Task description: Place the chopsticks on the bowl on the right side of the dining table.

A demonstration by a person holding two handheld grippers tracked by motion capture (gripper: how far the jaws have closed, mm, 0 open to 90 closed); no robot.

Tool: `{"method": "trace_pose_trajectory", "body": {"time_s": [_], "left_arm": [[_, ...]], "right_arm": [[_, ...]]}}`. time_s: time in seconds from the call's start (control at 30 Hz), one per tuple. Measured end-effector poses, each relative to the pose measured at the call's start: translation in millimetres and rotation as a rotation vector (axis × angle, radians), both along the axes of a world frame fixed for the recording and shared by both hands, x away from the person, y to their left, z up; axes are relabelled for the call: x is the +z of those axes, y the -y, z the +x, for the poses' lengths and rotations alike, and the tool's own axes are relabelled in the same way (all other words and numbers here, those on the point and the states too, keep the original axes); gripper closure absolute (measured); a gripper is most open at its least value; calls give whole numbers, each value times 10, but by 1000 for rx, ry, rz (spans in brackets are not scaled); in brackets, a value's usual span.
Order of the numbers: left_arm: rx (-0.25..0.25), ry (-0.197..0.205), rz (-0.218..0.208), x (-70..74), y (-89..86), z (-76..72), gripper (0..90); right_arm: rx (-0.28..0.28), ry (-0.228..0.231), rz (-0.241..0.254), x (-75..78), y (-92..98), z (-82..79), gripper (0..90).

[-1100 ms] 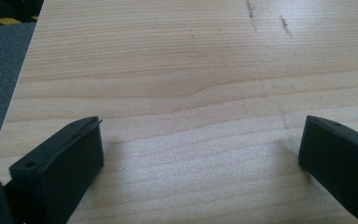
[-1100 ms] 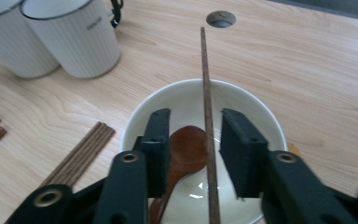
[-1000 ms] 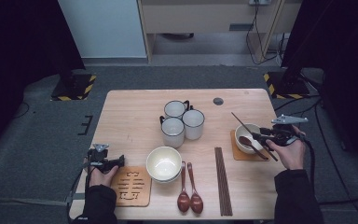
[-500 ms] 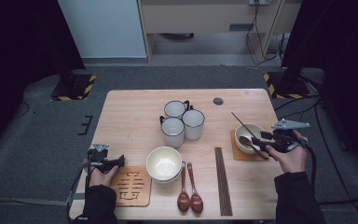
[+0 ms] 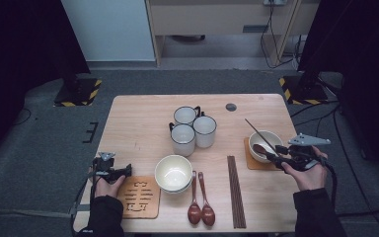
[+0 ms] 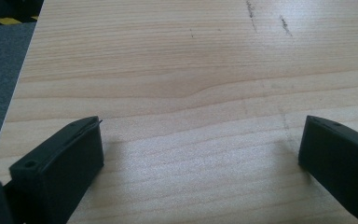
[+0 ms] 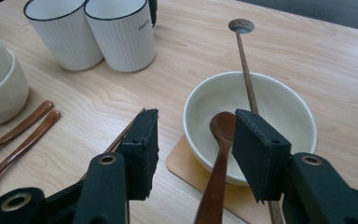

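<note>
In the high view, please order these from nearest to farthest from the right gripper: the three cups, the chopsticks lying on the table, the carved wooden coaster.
1. Chopsticks, just left of the right gripper.
2. Three cups, table centre, farther back.
3. Carved wooden coaster, front left.

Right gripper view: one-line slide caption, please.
Open right gripper straddles a wooden spoon resting in the white bowl on its coaster.

Pale wood table (image 5: pixel 138 123), cream and brown tableware

Cream bowl (image 7: pixel 279 107) holds a brown spoon (image 7: pixel 216 154); white ribbed mugs (image 7: pixel 119 32) have dark rims; black gripper jaws
</note>
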State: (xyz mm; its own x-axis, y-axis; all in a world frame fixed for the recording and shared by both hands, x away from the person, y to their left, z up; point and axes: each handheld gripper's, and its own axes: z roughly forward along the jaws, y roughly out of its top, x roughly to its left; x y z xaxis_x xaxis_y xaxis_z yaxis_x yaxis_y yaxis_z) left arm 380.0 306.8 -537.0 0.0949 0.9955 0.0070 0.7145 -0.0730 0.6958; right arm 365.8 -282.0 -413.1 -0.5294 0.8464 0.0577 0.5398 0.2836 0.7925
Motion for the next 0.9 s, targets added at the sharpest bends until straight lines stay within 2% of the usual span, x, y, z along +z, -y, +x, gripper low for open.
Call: {"method": "trace_pose_trajectory", "body": {"time_s": [0.33, 0.6, 0.77, 0.9], "left_arm": [[0, 0, 0, 0, 0, 0, 0], [0, 0, 0, 0, 0, 0, 0], [0, 0, 0, 0, 0, 0, 0], [0, 0, 0, 0, 0, 0, 0]], "right_arm": [[1, 12, 3, -65, -128, -139, 532], [8, -15, -6, -181, -248, -174, 534], [10, -12, -8, -226, -319, -207, 533], [20, -37, -15, -302, -382, -232, 528]]}}
